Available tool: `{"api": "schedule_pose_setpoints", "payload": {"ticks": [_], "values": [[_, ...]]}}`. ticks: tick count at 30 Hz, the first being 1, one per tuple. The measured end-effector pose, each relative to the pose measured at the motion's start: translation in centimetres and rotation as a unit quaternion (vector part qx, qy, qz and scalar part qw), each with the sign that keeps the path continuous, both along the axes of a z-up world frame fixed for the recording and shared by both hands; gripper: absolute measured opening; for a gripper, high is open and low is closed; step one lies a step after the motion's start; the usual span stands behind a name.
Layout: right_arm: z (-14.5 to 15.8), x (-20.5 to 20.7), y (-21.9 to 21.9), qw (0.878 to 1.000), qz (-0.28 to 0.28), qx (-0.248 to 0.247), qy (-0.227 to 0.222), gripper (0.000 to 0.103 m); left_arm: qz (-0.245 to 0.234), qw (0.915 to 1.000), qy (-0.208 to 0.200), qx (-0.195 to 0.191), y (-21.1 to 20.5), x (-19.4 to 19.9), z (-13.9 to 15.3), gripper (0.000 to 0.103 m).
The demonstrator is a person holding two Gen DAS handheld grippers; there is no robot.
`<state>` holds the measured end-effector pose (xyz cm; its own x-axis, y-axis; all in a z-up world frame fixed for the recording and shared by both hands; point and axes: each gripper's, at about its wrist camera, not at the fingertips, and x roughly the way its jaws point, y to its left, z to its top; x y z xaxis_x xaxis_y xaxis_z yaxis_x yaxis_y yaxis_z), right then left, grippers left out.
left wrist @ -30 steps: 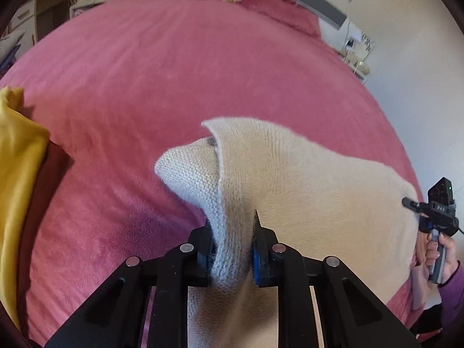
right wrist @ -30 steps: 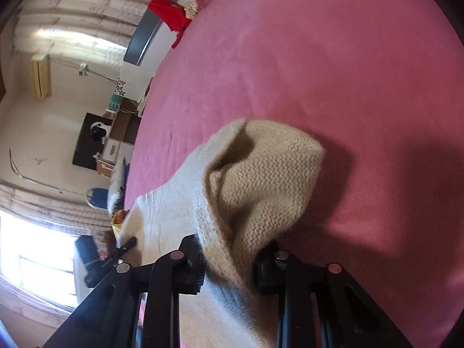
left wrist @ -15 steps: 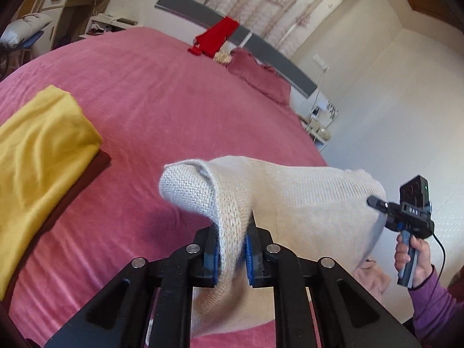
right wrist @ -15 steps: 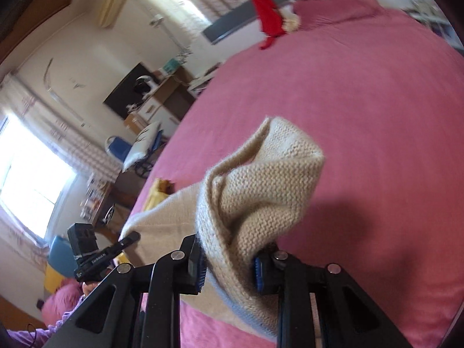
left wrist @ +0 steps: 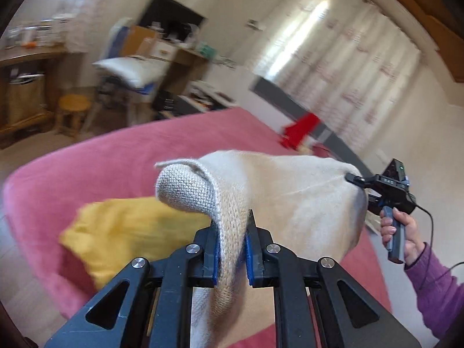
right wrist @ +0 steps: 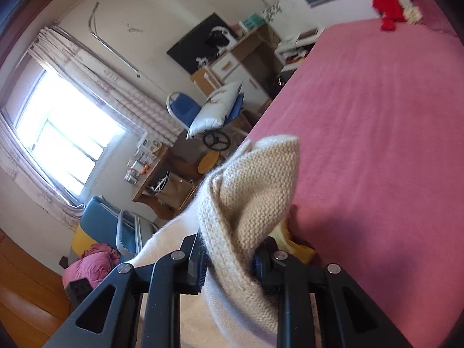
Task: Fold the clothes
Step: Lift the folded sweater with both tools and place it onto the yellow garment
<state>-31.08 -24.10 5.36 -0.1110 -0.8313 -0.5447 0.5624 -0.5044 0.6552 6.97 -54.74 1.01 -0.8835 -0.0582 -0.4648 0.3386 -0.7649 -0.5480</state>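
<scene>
Both grippers have risen since the earlier frames, lifting the cream knit sweater (left wrist: 290,200) off the pink bed (left wrist: 121,156) so it hangs stretched between them. Your left gripper (left wrist: 232,249) is clamped on one knit edge; your right gripper (right wrist: 229,261) is clamped on another bunched edge. The sweater is airborne above the bed's near edge, beside the yellow garment (left wrist: 127,229). Judged from this, you are ready to lay it flat for folding.
</scene>
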Motion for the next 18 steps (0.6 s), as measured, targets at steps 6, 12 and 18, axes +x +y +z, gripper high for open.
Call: {"api": "schedule_pose_setpoints", "payload": {"ticks": [6, 12, 18], "values": [[-8.0, -2.6, -14.1, 0.997, 0.029, 0.059, -0.041, 0.023, 0.090, 0.9920, -0.071, 0.053, -9.1, 0.8, -8.9, 0.014], [-12.4, -5.1, -19.3, 0.992, 0.021, 0.121, -0.021, 0.032, 0.115, 0.9869, -0.091, 0.068, -10.6, -0.3, -13.4, 0.017], [-15.0, -8.4, -18.8, 0.977, 0.003, 0.210, -0.020, 0.046, 0.144, 0.9775, -0.134, 0.075, -11.8, 0.0, -15.4, 0.043]]}}
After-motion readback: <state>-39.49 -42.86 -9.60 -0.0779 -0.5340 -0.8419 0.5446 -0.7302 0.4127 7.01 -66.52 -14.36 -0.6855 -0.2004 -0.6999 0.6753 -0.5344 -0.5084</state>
